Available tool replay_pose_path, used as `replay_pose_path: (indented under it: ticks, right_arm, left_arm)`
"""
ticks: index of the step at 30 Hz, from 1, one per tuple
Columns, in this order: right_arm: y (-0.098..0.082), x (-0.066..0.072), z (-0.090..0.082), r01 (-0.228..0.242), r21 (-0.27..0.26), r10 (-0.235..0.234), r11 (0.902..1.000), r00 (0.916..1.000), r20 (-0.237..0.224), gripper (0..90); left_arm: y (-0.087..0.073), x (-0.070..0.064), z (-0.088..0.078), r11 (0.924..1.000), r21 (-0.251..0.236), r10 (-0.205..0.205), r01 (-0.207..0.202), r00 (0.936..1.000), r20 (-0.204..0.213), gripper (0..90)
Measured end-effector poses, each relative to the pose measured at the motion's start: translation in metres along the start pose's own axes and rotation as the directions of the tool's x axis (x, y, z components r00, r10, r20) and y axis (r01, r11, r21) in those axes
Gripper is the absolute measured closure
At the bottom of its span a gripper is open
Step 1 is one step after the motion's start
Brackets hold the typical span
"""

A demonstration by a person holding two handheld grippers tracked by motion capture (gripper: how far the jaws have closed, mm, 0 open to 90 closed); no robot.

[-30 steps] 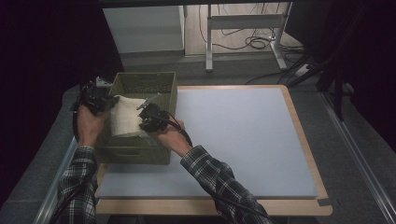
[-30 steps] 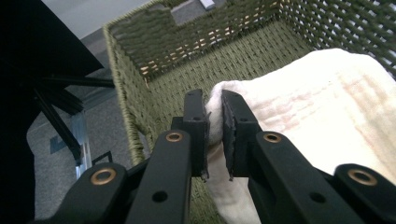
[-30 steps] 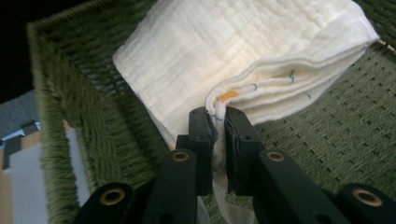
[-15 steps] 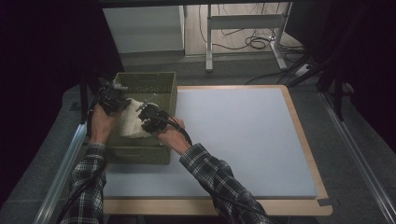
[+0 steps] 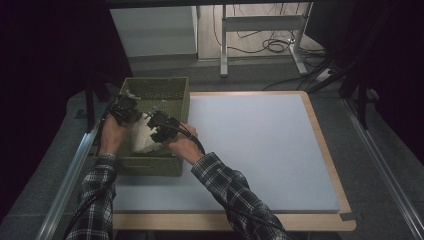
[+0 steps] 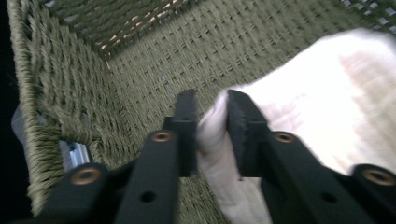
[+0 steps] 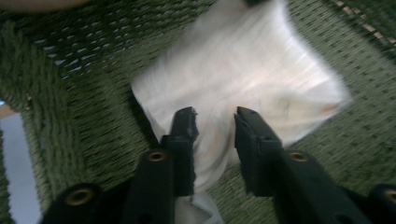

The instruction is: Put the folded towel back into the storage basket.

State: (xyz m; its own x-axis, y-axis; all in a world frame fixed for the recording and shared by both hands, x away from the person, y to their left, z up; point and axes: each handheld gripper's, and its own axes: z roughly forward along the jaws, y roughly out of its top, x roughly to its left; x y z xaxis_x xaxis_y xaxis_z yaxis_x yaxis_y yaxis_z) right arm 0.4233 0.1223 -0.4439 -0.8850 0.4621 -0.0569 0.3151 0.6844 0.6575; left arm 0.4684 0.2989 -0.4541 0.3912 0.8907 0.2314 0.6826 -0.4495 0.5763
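Cloth in basket, both claws on it.
My left claw and right claw, jaws just opening, loosely straddle the white cloth inside the green basket.

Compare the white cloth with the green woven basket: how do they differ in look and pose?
The white cloth is pale, soft and crumpled; the green woven basket is dark olive, stiff and box-shaped. The cloth lies slumped inside, while the basket stands upright on the table. Both look textile-like.
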Motion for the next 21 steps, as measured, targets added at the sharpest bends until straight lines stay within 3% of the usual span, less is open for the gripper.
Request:
replay_pose_path:
  ticks: [2,11,21]
  right_arm:
    - [-0.001,-0.003,-0.002,-0.011,-0.012,0.011,0.9999,0.9999,-0.001,66.7]
    - [-0.007,-0.012,-0.013,-0.028,-0.047,0.028,0.9985,0.9996,-0.005,61.9]
    - [-0.012,-0.014,-0.029,-0.028,-0.096,0.025,0.9950,0.9993,-0.027,42.7]
  left_arm:
    - [0.001,-0.001,0.000,1.0000,0.000,-0.001,0.001,1.0000,-0.007,60.7]
    - [0.002,-0.001,-0.007,0.9963,-0.051,-0.068,0.070,0.9970,0.037,44.2]
    - [0.002,-0.005,-0.011,0.9917,-0.072,-0.102,0.107,0.9919,0.077,29.2]
